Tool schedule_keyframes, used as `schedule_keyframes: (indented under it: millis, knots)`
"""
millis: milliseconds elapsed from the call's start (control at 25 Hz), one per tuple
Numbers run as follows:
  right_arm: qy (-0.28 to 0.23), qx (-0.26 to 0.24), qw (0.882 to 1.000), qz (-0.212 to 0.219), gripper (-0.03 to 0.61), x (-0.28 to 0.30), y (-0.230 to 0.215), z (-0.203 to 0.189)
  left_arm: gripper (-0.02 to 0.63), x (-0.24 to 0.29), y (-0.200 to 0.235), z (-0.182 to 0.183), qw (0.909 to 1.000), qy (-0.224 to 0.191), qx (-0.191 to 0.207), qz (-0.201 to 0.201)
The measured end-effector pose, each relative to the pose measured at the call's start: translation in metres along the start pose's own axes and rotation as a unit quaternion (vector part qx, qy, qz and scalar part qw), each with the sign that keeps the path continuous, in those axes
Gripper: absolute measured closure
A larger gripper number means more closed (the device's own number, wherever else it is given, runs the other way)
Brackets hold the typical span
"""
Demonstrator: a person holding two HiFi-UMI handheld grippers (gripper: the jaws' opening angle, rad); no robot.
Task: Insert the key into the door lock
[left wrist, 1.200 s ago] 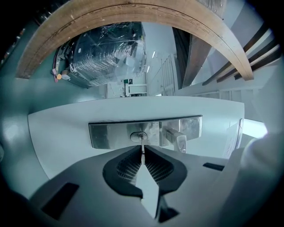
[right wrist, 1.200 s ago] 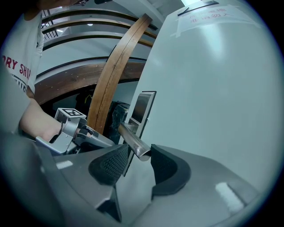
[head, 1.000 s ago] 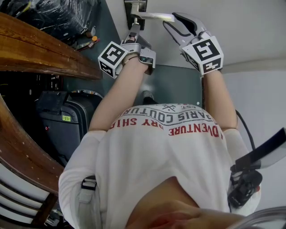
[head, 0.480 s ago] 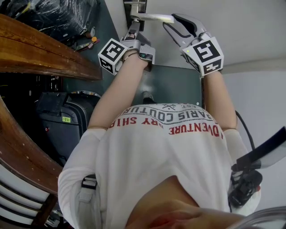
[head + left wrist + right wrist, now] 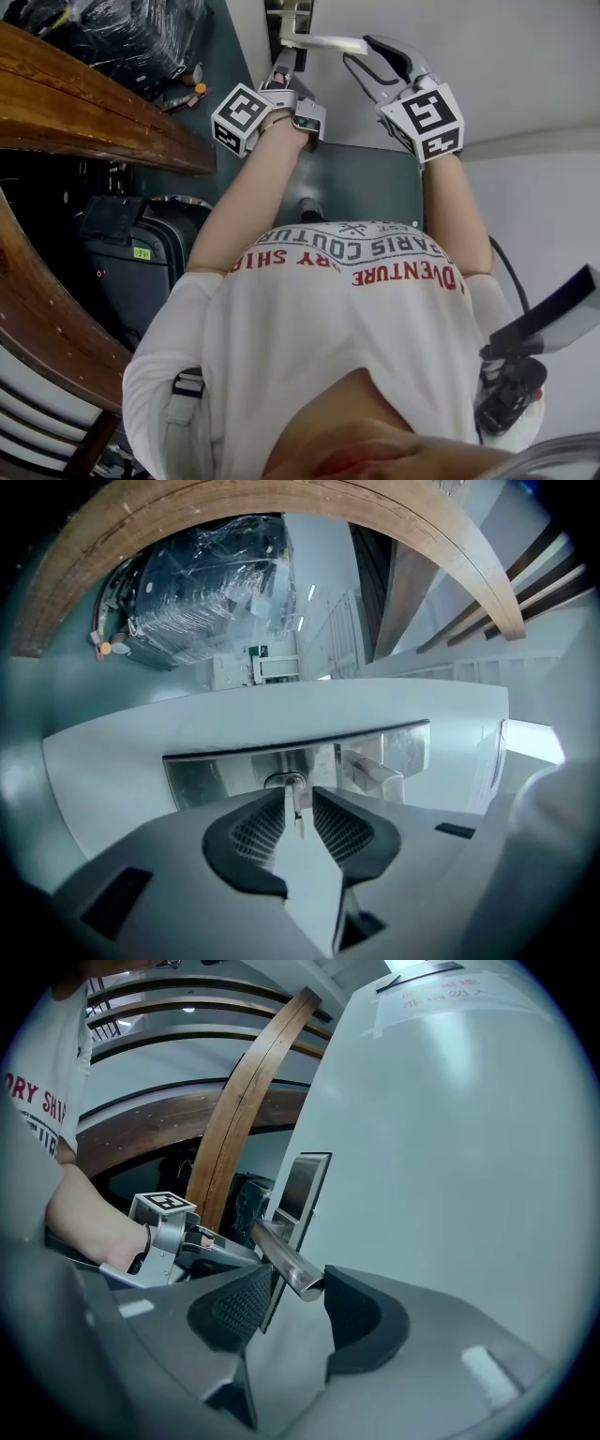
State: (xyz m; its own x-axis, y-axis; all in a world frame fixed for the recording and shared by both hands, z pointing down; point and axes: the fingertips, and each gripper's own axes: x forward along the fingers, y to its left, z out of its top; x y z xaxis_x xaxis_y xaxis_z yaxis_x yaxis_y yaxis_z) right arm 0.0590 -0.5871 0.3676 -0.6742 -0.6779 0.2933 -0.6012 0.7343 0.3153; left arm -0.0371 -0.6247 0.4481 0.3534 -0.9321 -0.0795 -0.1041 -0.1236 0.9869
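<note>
The left gripper (image 5: 283, 62) is pressed together on the key (image 5: 297, 810), a thin metal blade standing edge-on between the two ribbed pads (image 5: 258, 829). The key's tip points straight at the keyhole (image 5: 286, 781) in the steel lock plate (image 5: 211, 776) and reaches it; how far the blade has gone in cannot be told. The keyhole sits in the middle of the lock plate, and the key and the jaw tips are right in front of it, against the white door (image 5: 112, 752).

The door handle (image 5: 281, 1254), a round steel lever, springs from the same lock plate just beside the keyhole and runs away from it across the door face. The right gripper (image 5: 360, 52) is spread, with the free end of that lever between its two dark pads (image 5: 234, 1305); the lever's end lies close to the pad on the door side, though contact is not clear. From above, both grippers are held up at the lock plate, the left one below it and the right one out at the lever's far end.
</note>
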Motion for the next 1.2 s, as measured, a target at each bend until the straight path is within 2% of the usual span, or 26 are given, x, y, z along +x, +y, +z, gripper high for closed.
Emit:
schedule_keyframes:
  millis: [80,160,240,280,320,360,440,480,520,600,680,800,840,920,1080,1200]
  knots:
    - [0.000,0.019,1.000,-0.010,0.428,-0.005,0.001,-0.002,0.506,-0.007,-0.005,-0.002,0.9995,0.017,0.023,-0.013]
    - [-0.002,0.037,0.999,-0.036,0.428,-0.019,0.005,0.002,0.495,-0.025,-0.017,-0.003,0.9969,0.037,0.066,-0.023]
    - [-0.003,0.040,0.997,-0.065,0.428,-0.045,0.020,0.014,0.495,-0.056,-0.039,-0.006,0.9887,0.065,0.129,-0.039]
    - [-0.004,0.043,0.997,-0.066,0.428,-0.059,0.035,0.022,0.495,-0.075,-0.051,-0.011,0.9800,0.086,0.174,-0.044]
    - [-0.007,0.050,0.997,-0.053,0.428,-0.072,0.054,0.029,0.495,-0.094,-0.061,-0.016,0.9656,0.110,0.232,-0.040]
    - [-0.011,0.066,0.997,-0.027,0.428,-0.082,0.077,0.033,0.495,-0.113,-0.067,-0.022,0.9437,0.133,0.301,-0.030]
    - [-0.019,0.111,0.993,0.034,0.446,-0.094,0.120,0.030,0.497,-0.148,-0.078,-0.033,0.8865,0.166,0.432,-0.020]
    - [-0.023,0.131,0.990,0.057,0.497,-0.098,0.137,0.027,0.531,-0.163,-0.087,-0.040,0.8595,0.177,0.478,-0.029]
    - [-0.026,0.145,0.986,0.075,0.567,-0.103,0.152,0.025,0.614,-0.177,-0.097,-0.047,0.8366,0.189,0.512,-0.045]
    - [-0.029,0.154,0.983,0.101,0.577,-0.118,0.185,0.026,0.614,-0.208,-0.118,-0.065,0.8020,0.219,0.549,-0.084]
    - [-0.029,0.146,0.982,0.116,0.577,-0.139,0.221,0.032,0.614,-0.249,-0.134,-0.082,0.7756,0.251,0.568,-0.115]
    - [-0.027,0.141,0.980,0.135,0.577,-0.163,0.265,0.043,0.614,-0.303,-0.140,-0.100,0.7366,0.290,0.597,-0.132]
    - [-0.024,0.139,0.980,0.140,0.577,-0.170,0.278,0.045,0.614,-0.319,-0.140,-0.106,0.7287,0.300,0.601,-0.134]
    - [-0.018,0.134,0.980,0.149,0.577,-0.184,0.301,0.051,0.614,-0.347,-0.144,-0.117,0.7233,0.317,0.597,-0.140]
    - [-0.017,0.117,0.981,0.156,0.577,-0.210,0.335,0.065,0.614,-0.390,-0.162,-0.130,0.7211,0.326,0.592,-0.155]
    - [-0.013,0.113,0.980,0.163,0.577,-0.230,0.361,0.067,0.614,-0.420,-0.169,-0.140,0.7238,0.326,0.589,-0.153]
